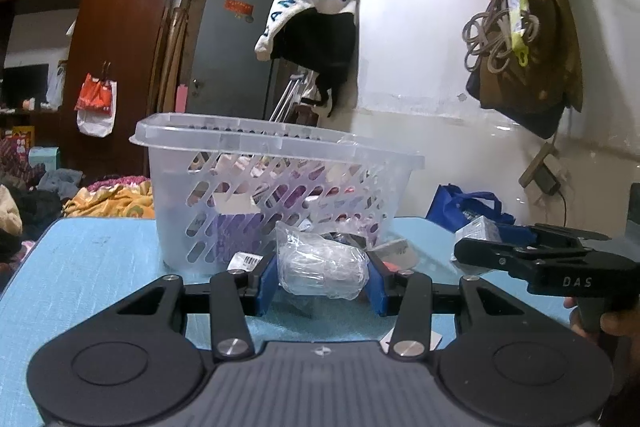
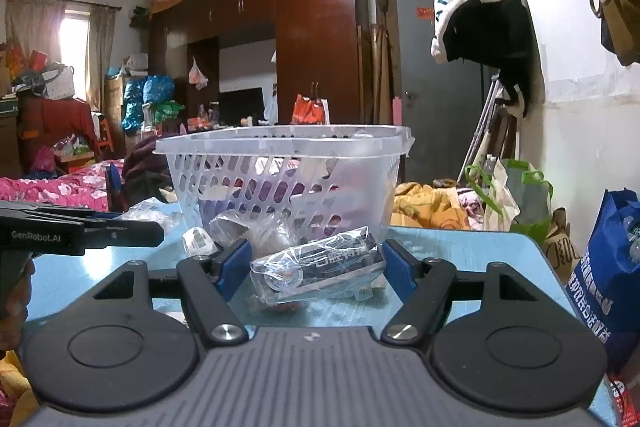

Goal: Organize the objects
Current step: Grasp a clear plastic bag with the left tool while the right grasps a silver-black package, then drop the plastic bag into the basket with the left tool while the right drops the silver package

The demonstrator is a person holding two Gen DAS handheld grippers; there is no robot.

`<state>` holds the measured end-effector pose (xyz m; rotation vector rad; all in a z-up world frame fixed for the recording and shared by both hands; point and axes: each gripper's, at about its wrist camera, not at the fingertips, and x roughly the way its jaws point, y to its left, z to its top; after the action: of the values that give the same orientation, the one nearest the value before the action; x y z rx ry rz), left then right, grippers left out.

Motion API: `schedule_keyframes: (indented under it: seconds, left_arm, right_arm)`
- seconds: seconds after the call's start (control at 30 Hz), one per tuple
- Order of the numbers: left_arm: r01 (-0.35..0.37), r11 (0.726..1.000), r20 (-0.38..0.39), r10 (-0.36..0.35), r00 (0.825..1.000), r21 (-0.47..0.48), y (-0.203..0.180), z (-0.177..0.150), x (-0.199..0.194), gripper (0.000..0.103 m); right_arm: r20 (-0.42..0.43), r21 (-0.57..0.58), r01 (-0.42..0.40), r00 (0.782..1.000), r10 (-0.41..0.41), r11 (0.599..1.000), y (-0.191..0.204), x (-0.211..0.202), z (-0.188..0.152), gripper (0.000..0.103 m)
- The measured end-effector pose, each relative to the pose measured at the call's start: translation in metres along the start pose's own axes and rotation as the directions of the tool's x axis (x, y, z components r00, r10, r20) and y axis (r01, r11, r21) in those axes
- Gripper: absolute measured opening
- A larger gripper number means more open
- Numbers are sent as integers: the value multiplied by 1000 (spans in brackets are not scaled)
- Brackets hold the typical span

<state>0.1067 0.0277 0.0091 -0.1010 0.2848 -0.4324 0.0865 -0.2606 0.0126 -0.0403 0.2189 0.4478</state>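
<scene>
Two claws work over a pale blue worktop (image 1: 92,267) whose bare left part lies free, while a clear slotted basket (image 1: 256,183) (already holding several things) stands toward the far edge. On the left side, the left claw (image 1: 322,277) is partly closed, its blue pads pressing both sides of a clear plastic-wrapped bundle (image 1: 322,267) just before the basket. On the right side, the right claw (image 2: 316,263) stands wider, its pads against the ends of a dark packet in clear wrap (image 2: 320,267). Loose wrapped packets crowd the basket's foot. A blue bag (image 2: 608,279) sits past the worktop's right edge.
</scene>
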Motion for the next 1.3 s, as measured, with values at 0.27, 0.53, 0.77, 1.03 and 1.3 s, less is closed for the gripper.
schedule_keyframes:
  seconds: [0.27,0.53,0.77,1.03,1.3]
  left_arm:
    - [-4,1000,12,4,1000,-12,1,2,-3,49]
    - [-37,999,103,39,994,-21,7,86,-10,49]
    - [-134,987,-63,128,990,-89,39,150,80,55]
    - [-205,977,-71,201,977,-53,42,139,92,76]
    - [-113,991,-38,116,993,65,-2,66,20,97]
  right_arm:
    - [-2,0,0,1000,0,1000,0,1,0,74]
    - [148,8,19,989,-20,1000,5,-19,56,74]
    - [66,-54,14,998,-11,998,14,81,136,74]
    - [-15,-51,46,999,-47,998,10,116,127,103]
    - [-53,40,-37,998,39,999,-9,32,70,103]
